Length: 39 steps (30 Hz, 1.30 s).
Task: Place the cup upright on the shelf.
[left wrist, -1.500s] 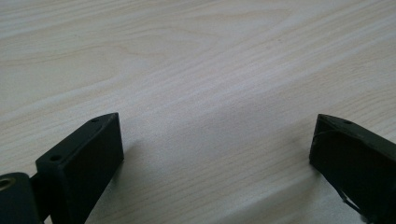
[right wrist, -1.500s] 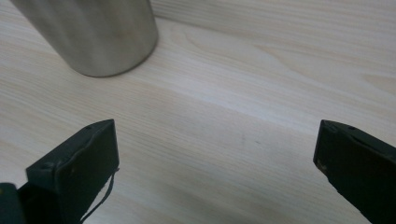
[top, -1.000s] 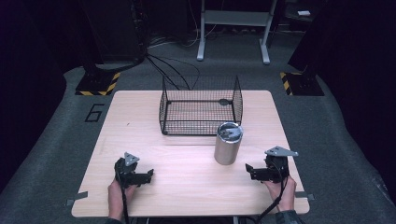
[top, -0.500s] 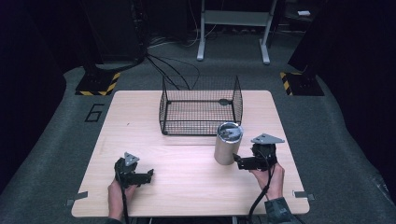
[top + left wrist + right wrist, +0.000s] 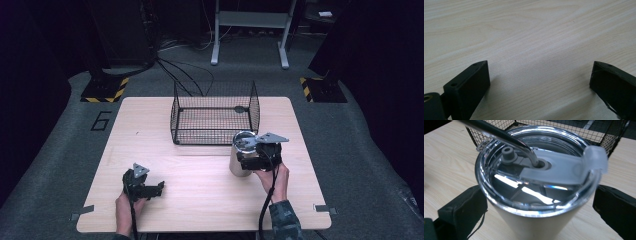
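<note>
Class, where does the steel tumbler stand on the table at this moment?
In the high view the steel tumbler stands right of centre on the table, just in front of the wire basket, between the right gripper's open jaws.

— What do you see on your pale wooden table (image 5: 200,200)?
— You have a black wire-mesh basket (image 5: 215,115) standing at its far middle.
— And past it?
— Yellow-and-black striped floor plates (image 5: 105,91) flank a grey metal stand (image 5: 248,30).

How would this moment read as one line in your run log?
right gripper: jaws open around tumbler | left gripper: open, idle on table | wire basket: behind tumbler
</note>
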Each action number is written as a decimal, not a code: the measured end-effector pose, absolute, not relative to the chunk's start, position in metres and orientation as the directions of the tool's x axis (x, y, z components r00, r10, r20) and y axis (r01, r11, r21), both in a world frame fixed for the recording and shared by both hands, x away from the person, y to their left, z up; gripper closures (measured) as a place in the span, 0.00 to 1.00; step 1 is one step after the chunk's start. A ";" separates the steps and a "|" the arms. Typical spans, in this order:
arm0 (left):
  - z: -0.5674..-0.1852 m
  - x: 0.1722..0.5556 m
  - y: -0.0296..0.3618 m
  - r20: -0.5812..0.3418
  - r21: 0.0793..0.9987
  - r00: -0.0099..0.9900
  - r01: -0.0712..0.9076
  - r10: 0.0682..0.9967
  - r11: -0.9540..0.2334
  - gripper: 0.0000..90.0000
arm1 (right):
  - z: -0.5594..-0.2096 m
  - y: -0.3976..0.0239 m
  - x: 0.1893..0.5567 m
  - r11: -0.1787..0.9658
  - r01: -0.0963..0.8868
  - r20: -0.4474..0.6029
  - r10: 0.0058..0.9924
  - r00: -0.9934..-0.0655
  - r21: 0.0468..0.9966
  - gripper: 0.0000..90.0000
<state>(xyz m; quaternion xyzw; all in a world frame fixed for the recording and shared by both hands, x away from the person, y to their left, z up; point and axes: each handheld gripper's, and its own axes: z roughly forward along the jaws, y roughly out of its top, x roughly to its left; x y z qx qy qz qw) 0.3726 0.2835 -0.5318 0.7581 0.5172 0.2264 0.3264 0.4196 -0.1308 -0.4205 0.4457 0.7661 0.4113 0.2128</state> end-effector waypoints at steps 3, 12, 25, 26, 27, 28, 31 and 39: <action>-0.532 0.373 0.284 0.007 0.728 0.364 0.637 0.931 -0.255 0.03 | -0.421 -0.126 0.424 0.269 0.499 0.031 0.858 -0.513 0.824 0.00; -0.532 0.372 0.283 0.005 0.729 0.361 0.636 0.932 -0.251 0.03 | -0.418 -0.118 0.431 0.241 0.461 0.027 0.865 -0.502 0.854 0.00; -0.532 0.373 0.284 0.005 0.729 0.362 0.636 0.932 -0.251 0.03 | -0.423 -0.113 0.432 0.229 0.461 0.021 0.879 -0.477 0.858 0.03; -0.532 0.373 0.284 0.007 0.728 0.364 0.636 0.931 -0.254 0.03 | -0.423 -0.113 0.432 0.229 0.461 0.021 0.879 -0.477 0.858 0.03; -0.532 0.373 0.284 0.005 0.729 0.363 0.636 0.932 -0.252 0.03 | -0.423 -0.114 0.432 0.235 0.453 0.015 0.876 -0.482 0.860 0.04; -0.532 0.373 0.284 0.005 0.729 0.362 0.636 0.932 -0.251 0.03 | -0.423 -0.113 0.432 0.233 0.456 0.016 0.878 -0.478 0.859 0.04; -0.532 0.373 0.284 0.006 0.729 0.363 0.636 0.932 -0.252 0.03 | -0.423 -0.113 0.432 0.233 0.454 0.015 0.877 -0.480 0.860 0.04; -0.532 0.373 0.284 0.008 0.729 0.363 0.635 0.932 -0.254 0.03 | -0.422 -0.114 0.433 0.250 0.448 0.006 0.868 -0.496 0.858 0.04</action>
